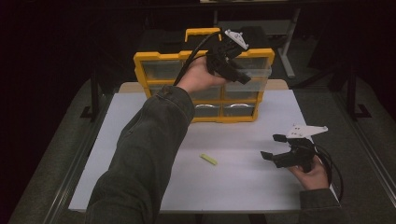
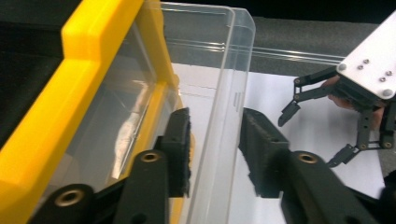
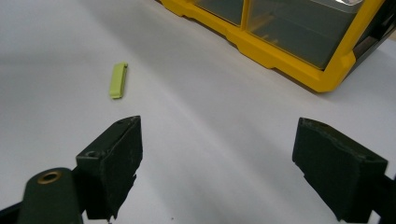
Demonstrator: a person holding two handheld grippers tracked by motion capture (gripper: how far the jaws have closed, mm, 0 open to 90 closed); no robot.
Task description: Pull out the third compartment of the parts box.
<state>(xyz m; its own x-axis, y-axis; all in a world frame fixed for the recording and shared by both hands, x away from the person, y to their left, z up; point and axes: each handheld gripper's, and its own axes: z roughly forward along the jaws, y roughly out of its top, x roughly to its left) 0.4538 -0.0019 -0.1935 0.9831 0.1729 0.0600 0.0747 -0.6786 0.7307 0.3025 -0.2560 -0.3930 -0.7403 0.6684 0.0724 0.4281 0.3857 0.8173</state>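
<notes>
In the high view the left gripper [image 1: 243,77] reaches the drawer [image 1: 254,72] at the cabinet's [image 1: 154,58] top right, at the worktop's [image 1: 140,154] far edge; its own view shows pads [image 2: 180,140] straddling the drawer's front wall without pressing, so squeezing shut comes next; the right gripper's [image 3: 217,163] view shows it open, empty.

Clear plastic drawer [image 2: 219,70], pulled partway out of yellow organizer's [image 1: 140,63] top right slot, empty

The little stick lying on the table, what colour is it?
The little stick is light yellow-green. It shows best in the right gripper view.
</notes>
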